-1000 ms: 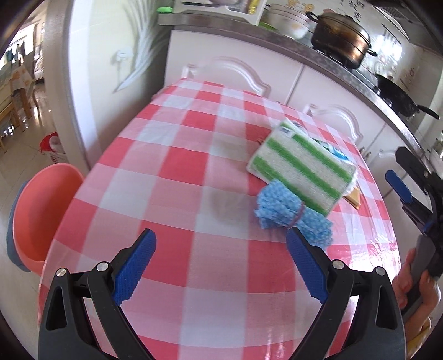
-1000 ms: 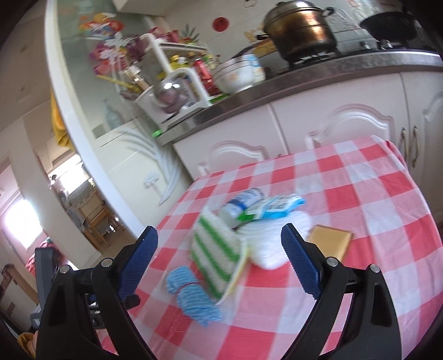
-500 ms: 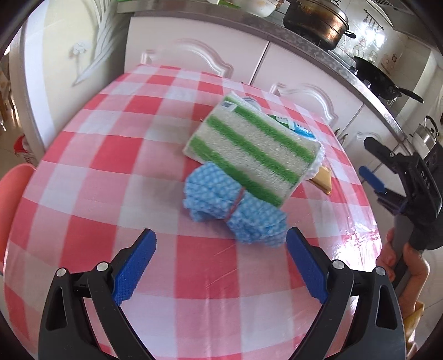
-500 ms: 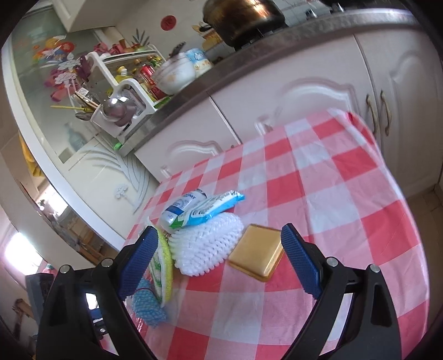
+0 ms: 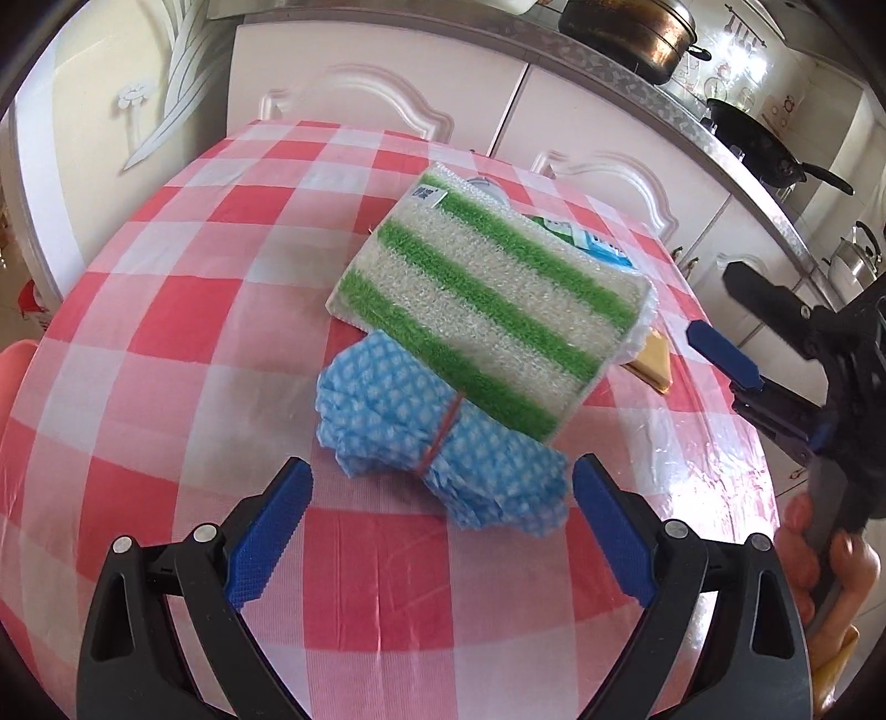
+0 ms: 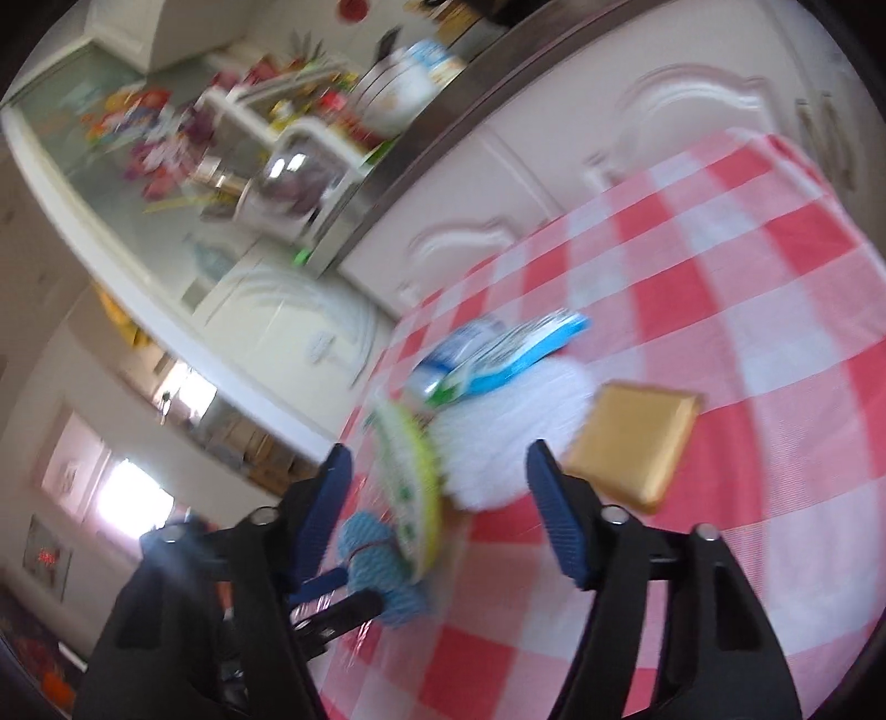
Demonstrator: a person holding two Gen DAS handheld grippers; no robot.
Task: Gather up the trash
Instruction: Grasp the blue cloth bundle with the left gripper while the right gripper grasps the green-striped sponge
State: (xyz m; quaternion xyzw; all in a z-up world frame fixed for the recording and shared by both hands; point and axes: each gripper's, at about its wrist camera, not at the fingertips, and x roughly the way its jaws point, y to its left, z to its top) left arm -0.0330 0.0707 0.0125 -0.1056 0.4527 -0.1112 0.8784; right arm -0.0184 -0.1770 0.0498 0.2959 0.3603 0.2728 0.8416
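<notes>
On the red-and-white checked table (image 5: 183, 310) lies a pile. It holds a blue dotted cloth bundle (image 5: 432, 437) tied with a red band, a green-striped sponge pack (image 5: 487, 310), a blue-and-white packet (image 5: 598, 243) and a gold square (image 5: 653, 360). My left gripper (image 5: 440, 476) is open, its fingers either side of the near edge of the cloth bundle and clear of it. My right gripper (image 6: 437, 459) is closing its jaws. The pads stand apart in front of a white scrubber (image 6: 509, 432) and the sponge pack (image 6: 410, 476), with nothing pressed between them. The gold square (image 6: 631, 443) lies just right of it.
A pink basin (image 5: 11, 387) stands below the table's left edge. White cabinets (image 5: 376, 72) and a counter with a pot (image 5: 626, 27), a wok (image 5: 758, 144) and a kettle (image 5: 858, 260) run behind. A hand (image 5: 830, 554) holds the right gripper (image 5: 711, 302) at the table's right rim.
The left gripper has closed in on the blue cloth bundle. The right gripper has rolled, dropped toward the pile, and its jaws have narrowed.
</notes>
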